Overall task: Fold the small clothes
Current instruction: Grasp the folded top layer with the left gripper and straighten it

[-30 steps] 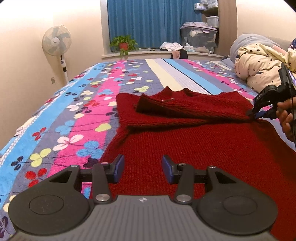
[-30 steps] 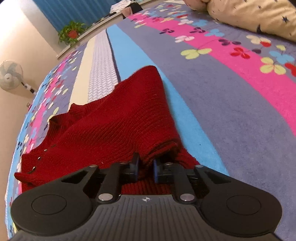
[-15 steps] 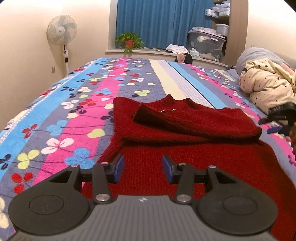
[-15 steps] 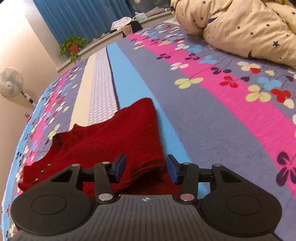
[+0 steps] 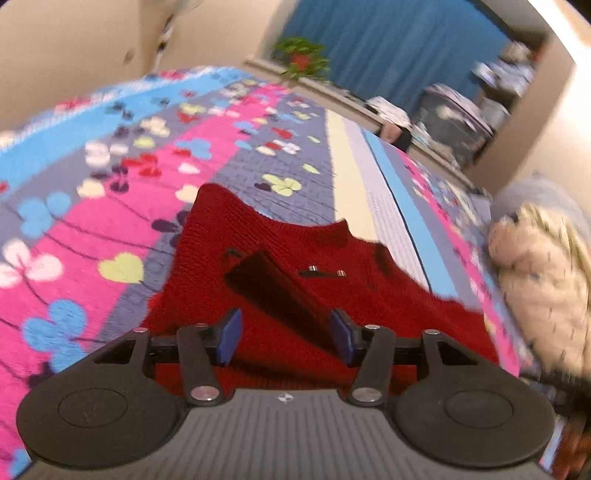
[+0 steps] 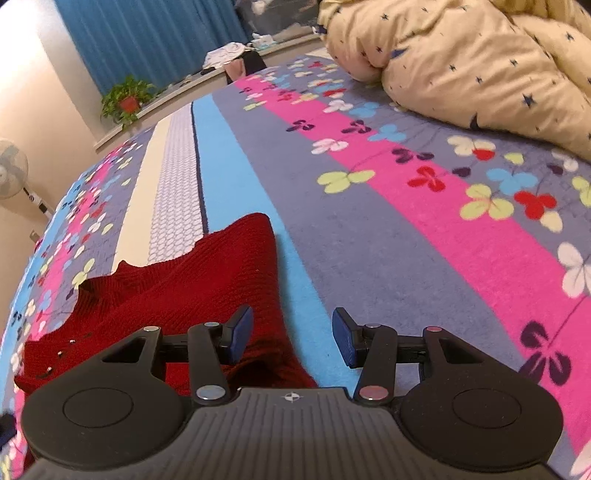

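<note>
A dark red knitted sweater (image 5: 295, 258) lies spread across a bed's striped, flower-printed cover (image 5: 110, 206), its neckline toward the far end and one sleeve (image 5: 280, 291) folded diagonally over the chest. Small metal snaps (image 5: 325, 270) glint near the collar. The knit looks soft, thick and limp; it will likely drape and sag when lifted, stretch a little under its own weight and cling to the fuzzy cover instead of sliding. A double-layered edge, such as the hem or a shoulder seam, looks the surest place to pinch.

The left tool (image 5: 286, 338) hovers over the sweater's lower body, its blue pads spread and pressing on nothing; the jaws have just been opening, with the folded sleeve's end showing between them. The right tool (image 6: 293, 341) hangs over the sweater's right edge (image 6: 255, 258), also spread, having just let its jaws apart; knit lies under one pad and bare blue stripe under the other.

A cream star-patterned quilt (image 6: 461, 62) is heaped at the bedside, and a potted plant (image 6: 127, 98) stands before blue curtains (image 6: 147, 33).
</note>
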The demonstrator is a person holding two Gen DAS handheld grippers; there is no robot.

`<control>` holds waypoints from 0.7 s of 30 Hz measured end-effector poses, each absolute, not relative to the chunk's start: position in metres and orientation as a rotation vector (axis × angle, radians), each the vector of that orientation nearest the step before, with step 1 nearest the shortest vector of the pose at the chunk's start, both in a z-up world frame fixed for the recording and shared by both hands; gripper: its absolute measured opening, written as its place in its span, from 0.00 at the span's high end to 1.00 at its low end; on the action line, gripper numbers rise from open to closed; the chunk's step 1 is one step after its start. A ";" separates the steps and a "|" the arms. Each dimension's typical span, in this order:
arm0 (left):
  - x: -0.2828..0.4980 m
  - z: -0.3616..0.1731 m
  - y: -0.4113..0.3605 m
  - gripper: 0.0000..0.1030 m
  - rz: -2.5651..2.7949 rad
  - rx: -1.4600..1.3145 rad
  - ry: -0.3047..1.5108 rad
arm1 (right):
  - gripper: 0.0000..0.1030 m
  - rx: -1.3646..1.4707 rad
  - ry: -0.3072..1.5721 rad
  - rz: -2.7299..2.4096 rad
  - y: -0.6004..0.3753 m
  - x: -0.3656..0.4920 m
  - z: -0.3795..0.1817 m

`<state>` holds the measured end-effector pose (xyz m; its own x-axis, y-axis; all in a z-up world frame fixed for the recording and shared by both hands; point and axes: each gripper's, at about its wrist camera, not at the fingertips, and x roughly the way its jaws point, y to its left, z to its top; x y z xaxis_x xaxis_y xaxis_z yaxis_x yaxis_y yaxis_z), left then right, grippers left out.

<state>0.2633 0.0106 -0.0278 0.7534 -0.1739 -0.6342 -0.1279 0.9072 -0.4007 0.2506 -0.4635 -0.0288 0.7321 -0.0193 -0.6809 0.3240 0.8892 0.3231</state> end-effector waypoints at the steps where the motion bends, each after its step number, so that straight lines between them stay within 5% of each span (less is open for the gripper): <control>1: 0.273 -0.031 0.014 0.38 -0.024 -0.492 0.730 | 0.52 0.429 0.725 -0.196 -0.462 0.251 -0.028; 3: 0.289 -0.036 0.018 0.31 -0.035 -0.583 0.738 | 0.52 0.397 0.720 -0.194 -0.457 0.252 -0.027; 8: 0.321 -0.046 0.014 0.31 0.012 -0.638 0.769 | 0.54 0.347 0.720 -0.174 -0.451 0.257 -0.025; 10: 0.332 -0.048 0.010 0.43 0.038 -0.596 0.791 | 0.55 0.340 0.716 -0.171 -0.450 0.258 -0.025; 11: 0.336 -0.047 0.009 0.72 0.040 -0.570 0.797 | 0.55 0.344 0.718 -0.168 -0.451 0.259 -0.026; 12: 0.337 -0.043 0.008 0.88 0.037 -0.530 0.791 | 0.55 0.348 0.722 -0.167 -0.452 0.260 -0.027; 16: 0.309 -0.017 0.014 0.88 0.009 -0.462 0.538 | 0.55 0.356 0.725 -0.166 -0.456 0.261 -0.029; 21: 0.317 -0.044 0.031 0.83 0.153 -0.463 0.730 | 0.55 0.381 0.734 -0.158 -0.459 0.263 -0.030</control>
